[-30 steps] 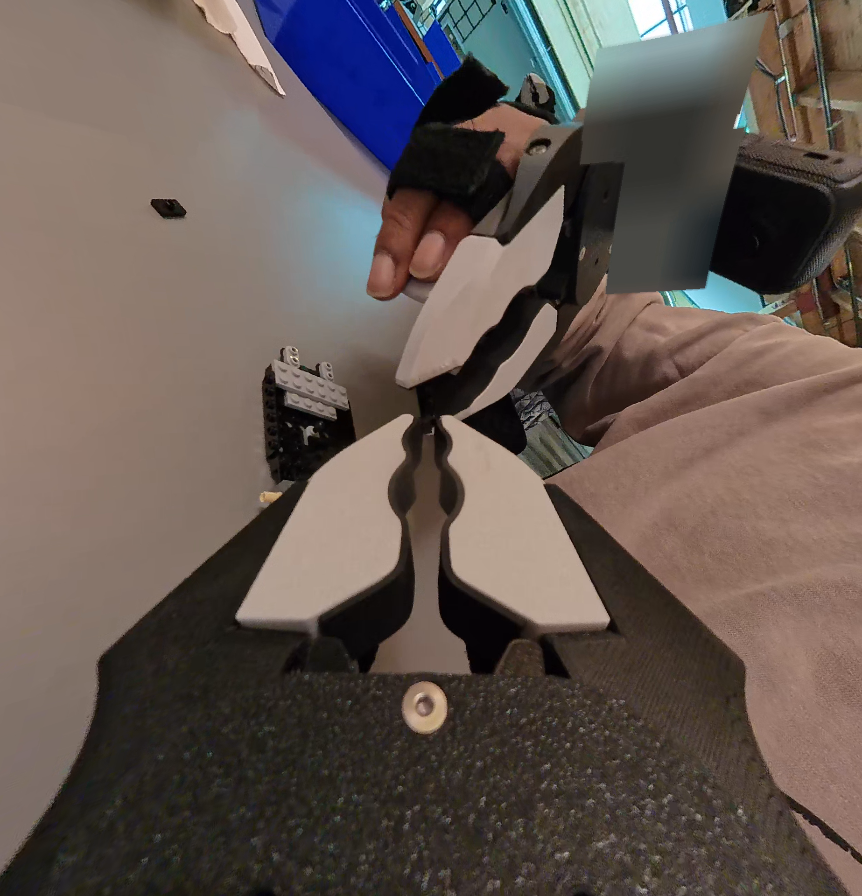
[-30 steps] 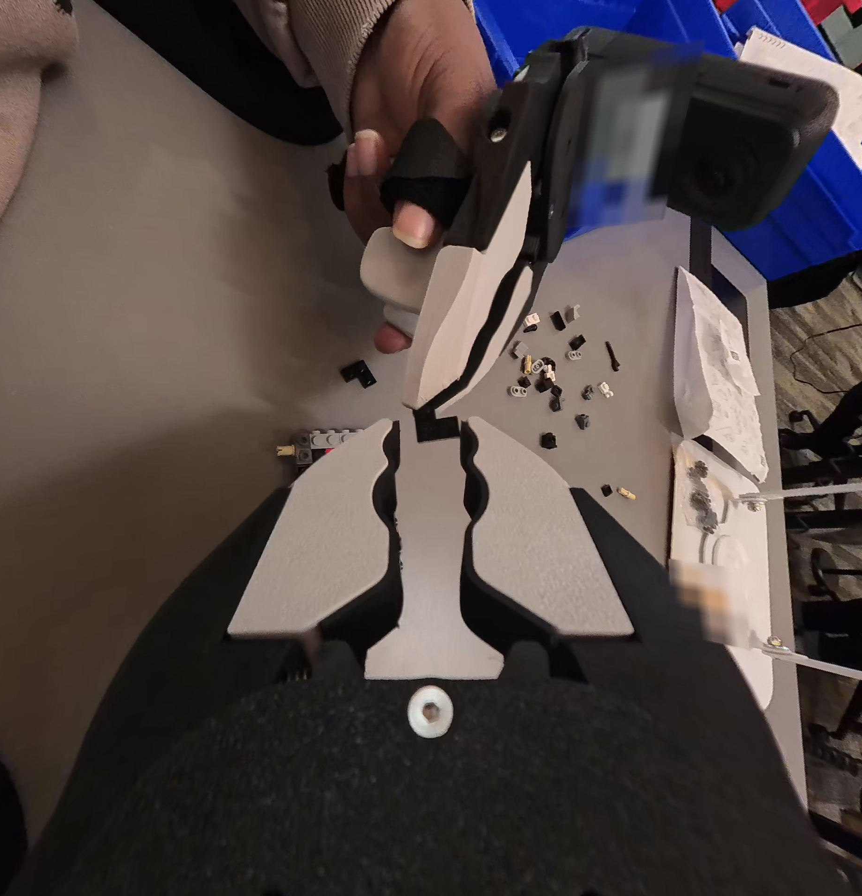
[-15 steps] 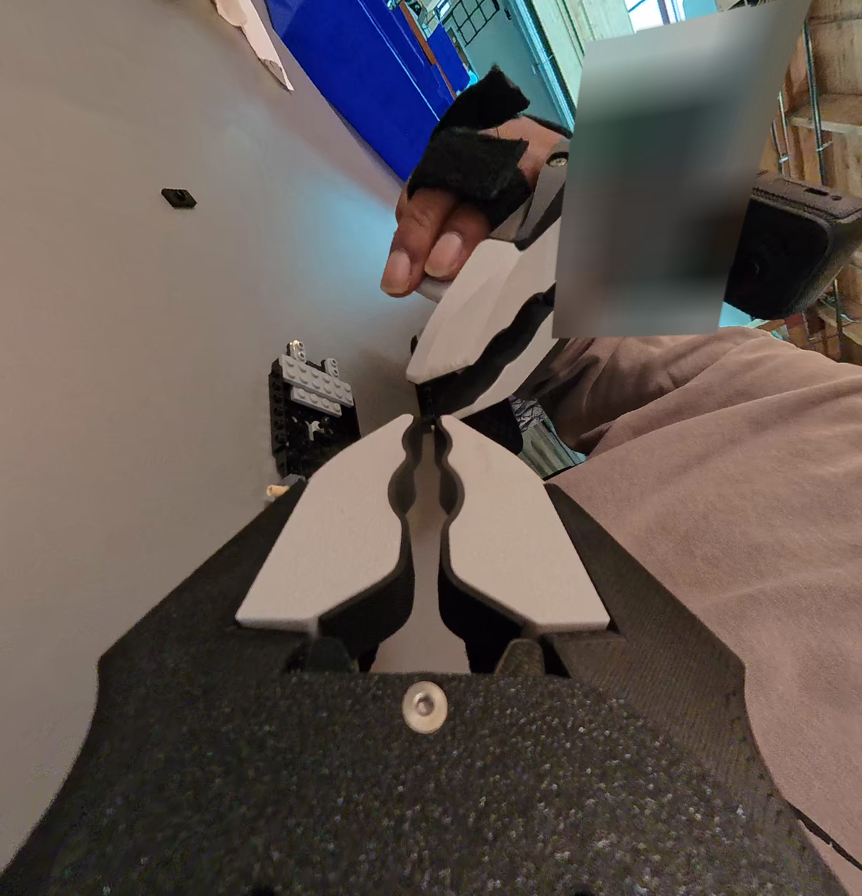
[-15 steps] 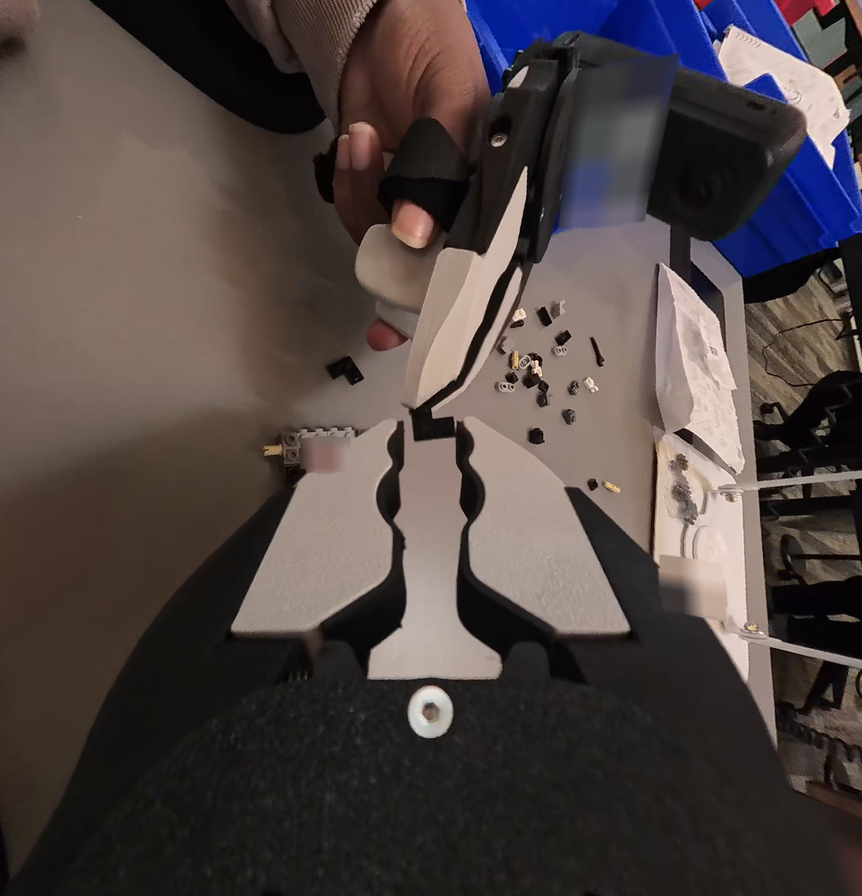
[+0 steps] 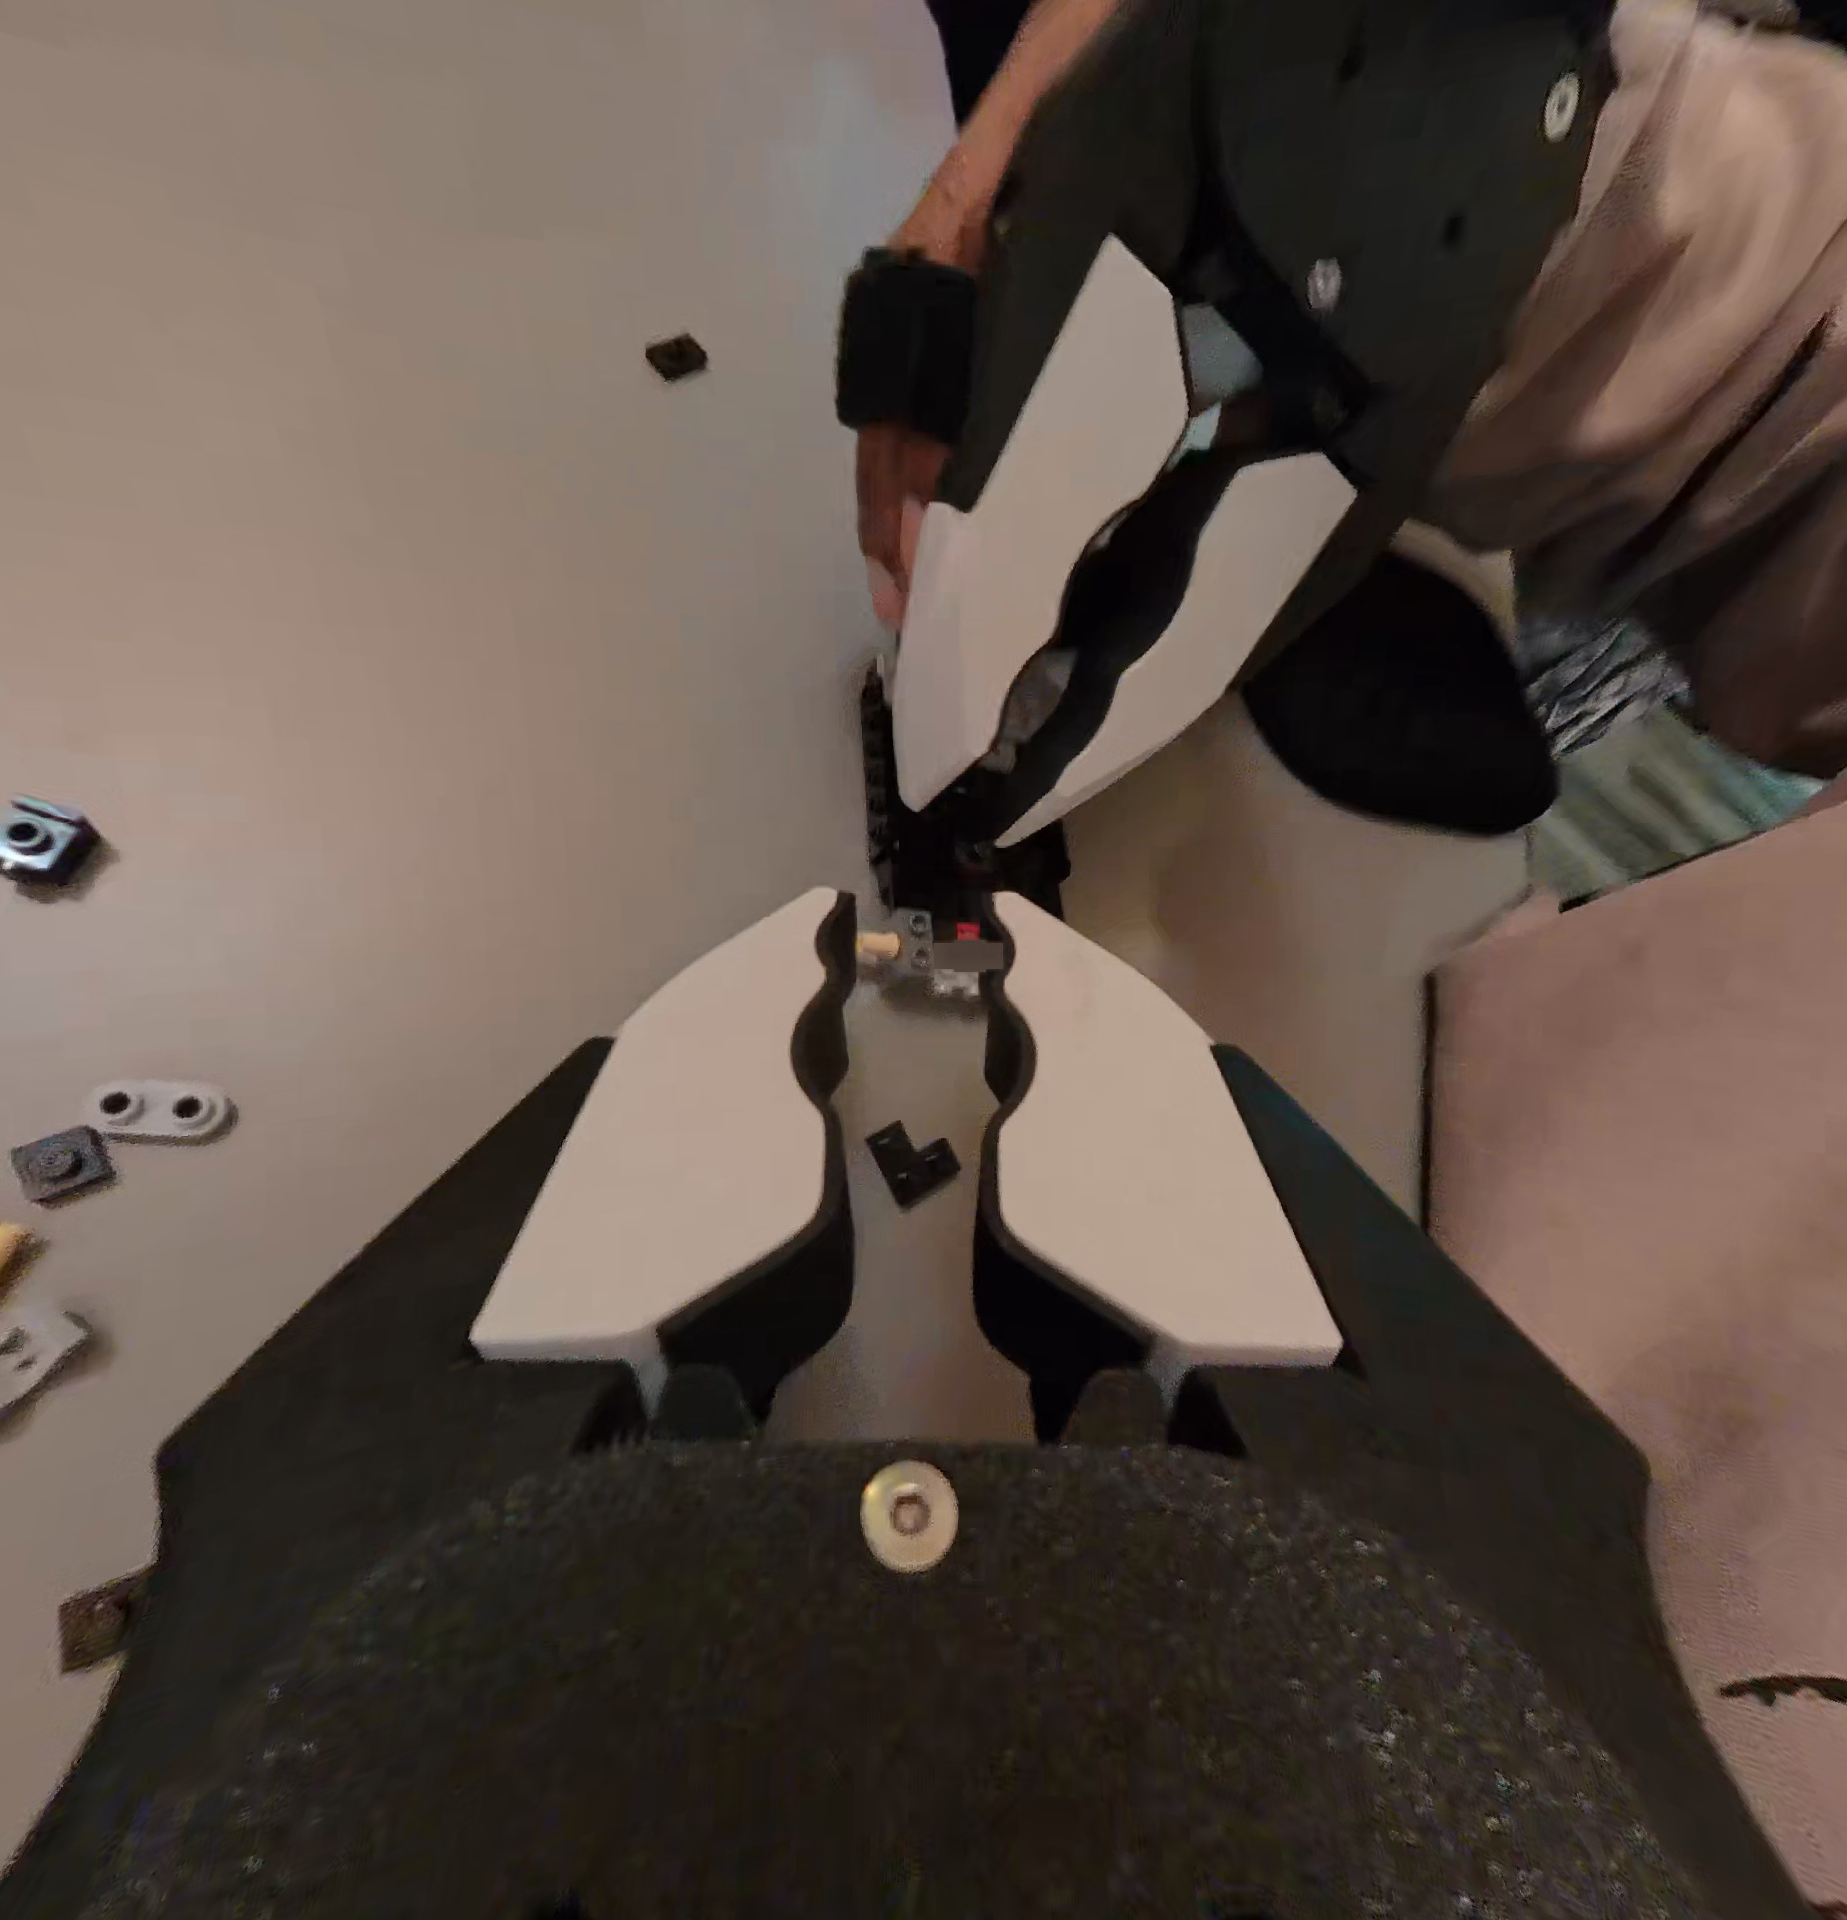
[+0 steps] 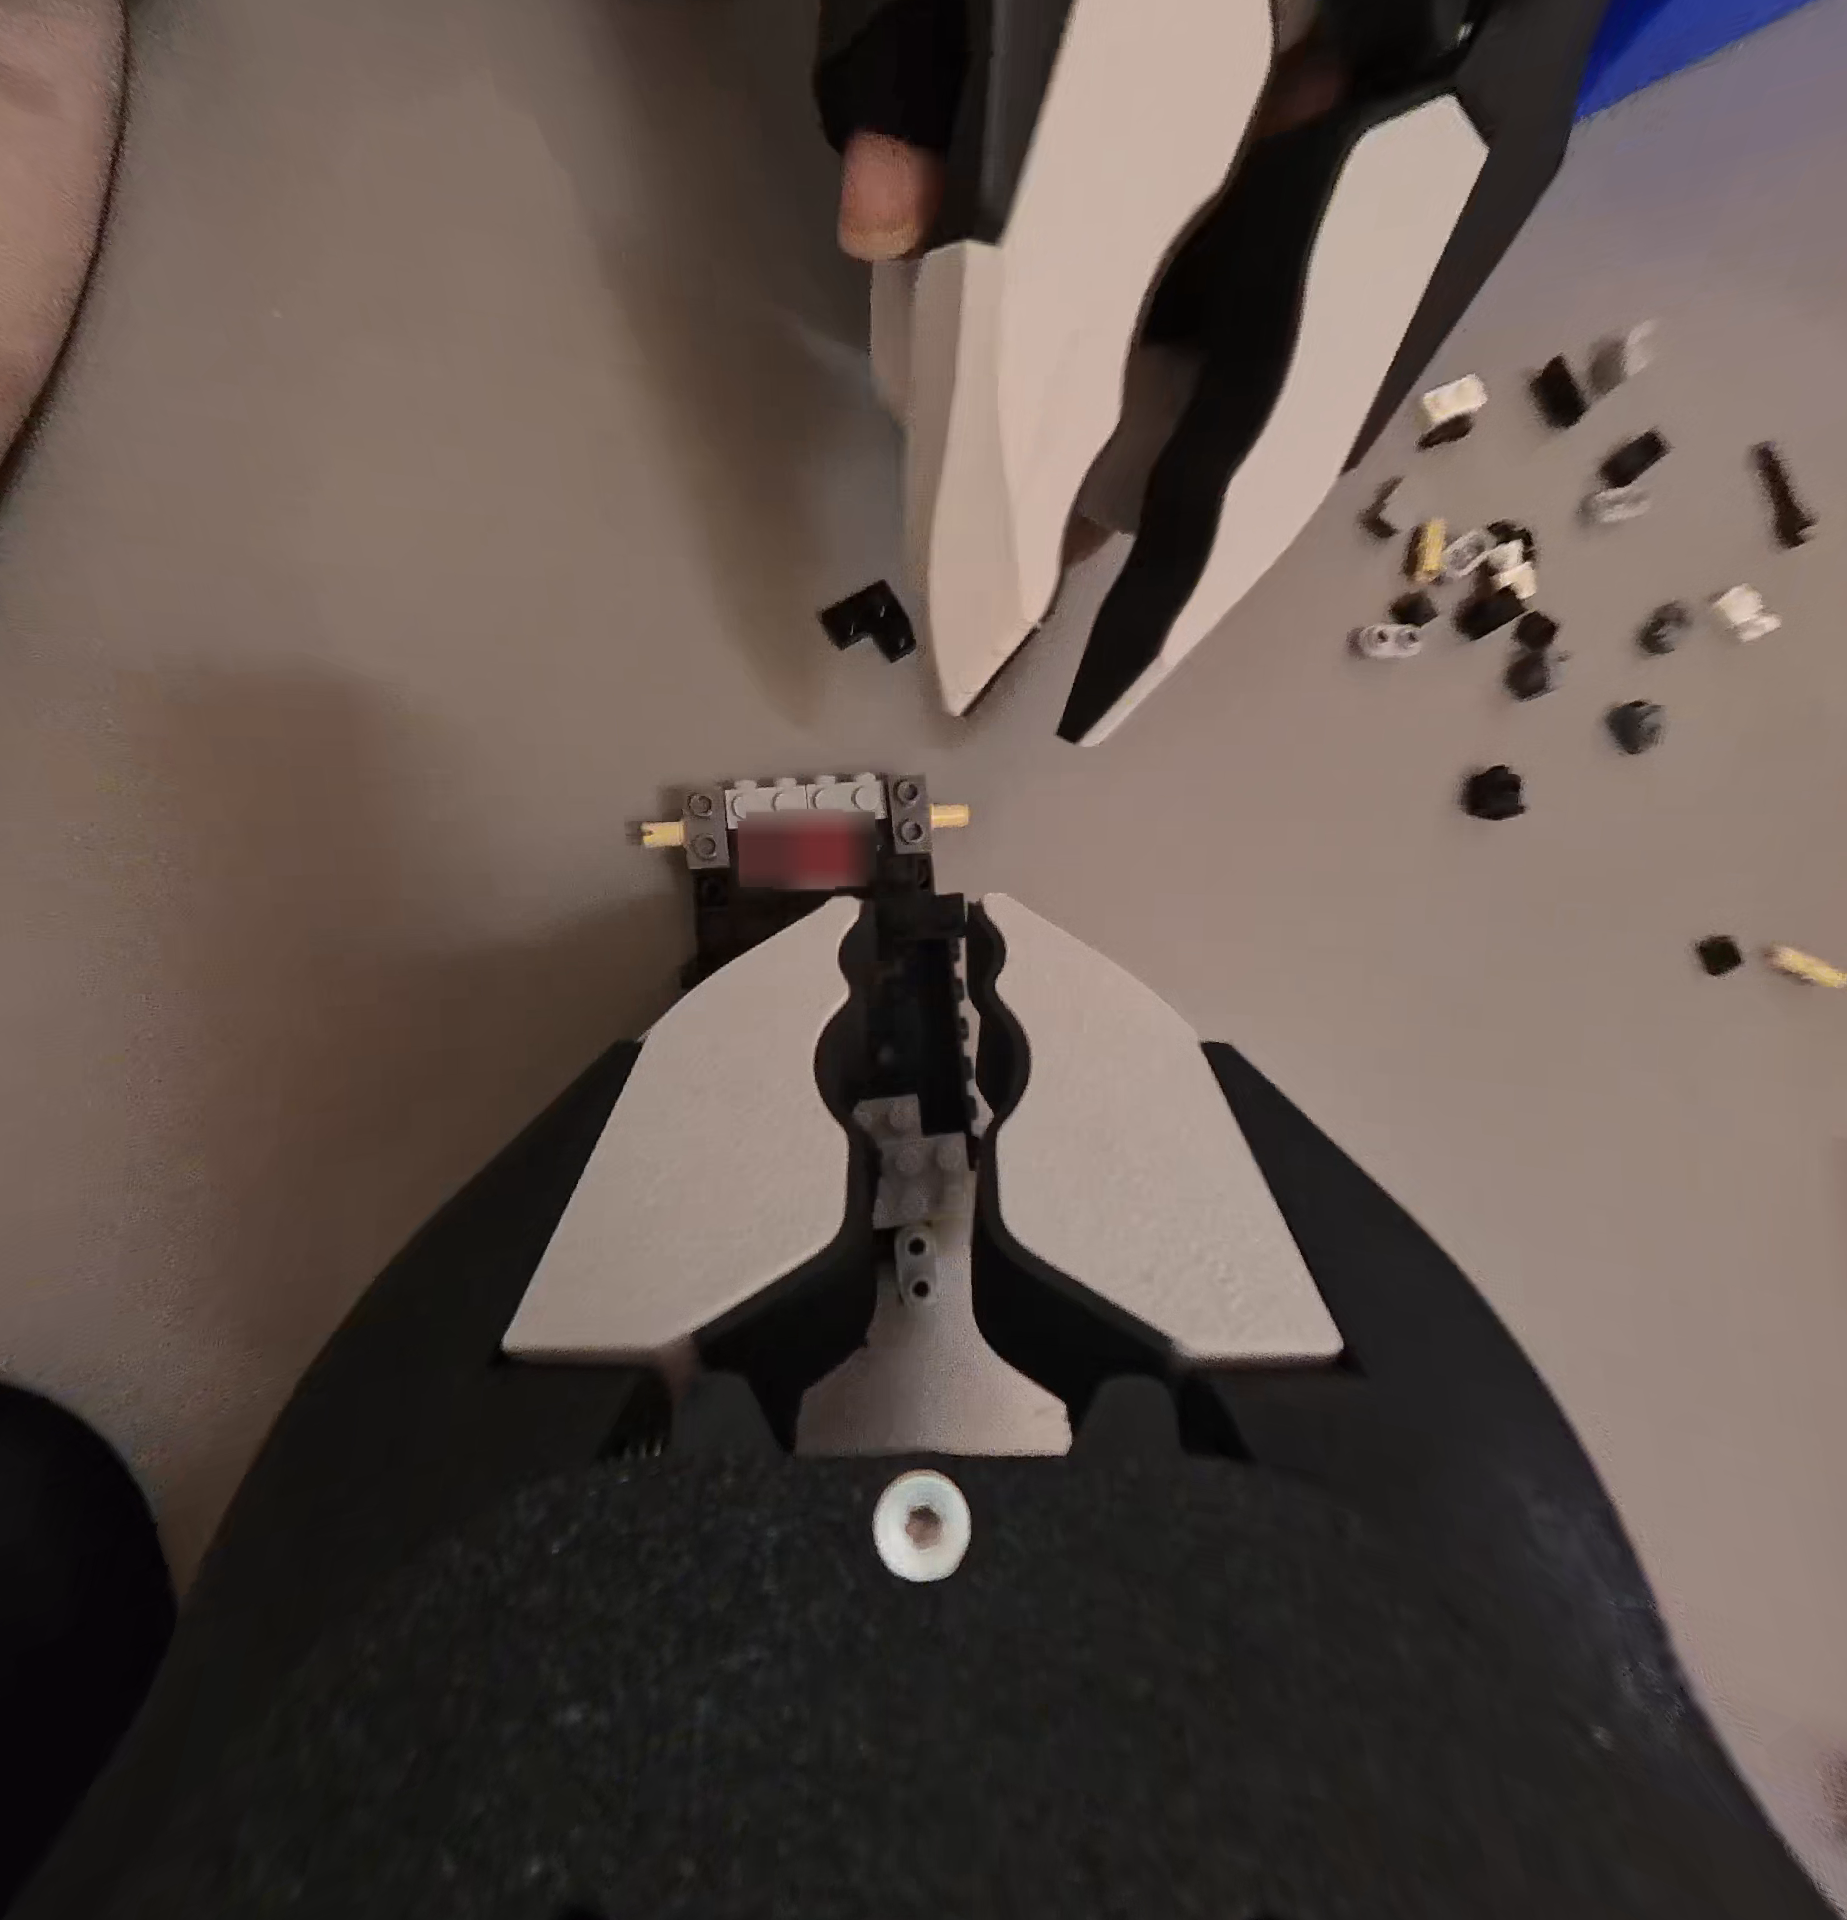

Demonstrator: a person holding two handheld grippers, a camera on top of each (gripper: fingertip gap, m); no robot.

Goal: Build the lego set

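Two grippers over the grey table point(image 5: 379, 520), both pointing at the part-built lego model point(image 6: 794, 821).

I see the left gripper point(image 5: 919, 904) released: its fingers are well apart with bare table between them. A black L-shaped plate point(image 5: 911, 1164) lies flat in that gap, touching neither finger. The grey end of the model sits just past the tips at frame centre, a tan pin point(image 5: 883, 943) sticking out to its left.

The right gripper point(image 6: 921, 904) hangs over the model. The black body and grey studded plates show between its fingers, lower centre of the right wrist view. A small black piece point(image 6: 919, 914) sits right at the tips, on the model. I cannot tell whether the fingers are clenched on it or only bracket it.

The model lies on the table at centre of that view, grey bricks and a red part at its far end.

Many loose pieces point(image 6: 1521, 582) are scattered at the right of that frame, well apart from the model. In the left wrist view a small black plate point(image 5: 677, 356) is upper centre, and a grey two-hole plate point(image 5: 160, 1110) is at the left edge.

A beige sleeve point(image 5: 1677, 416) fills the upper right.
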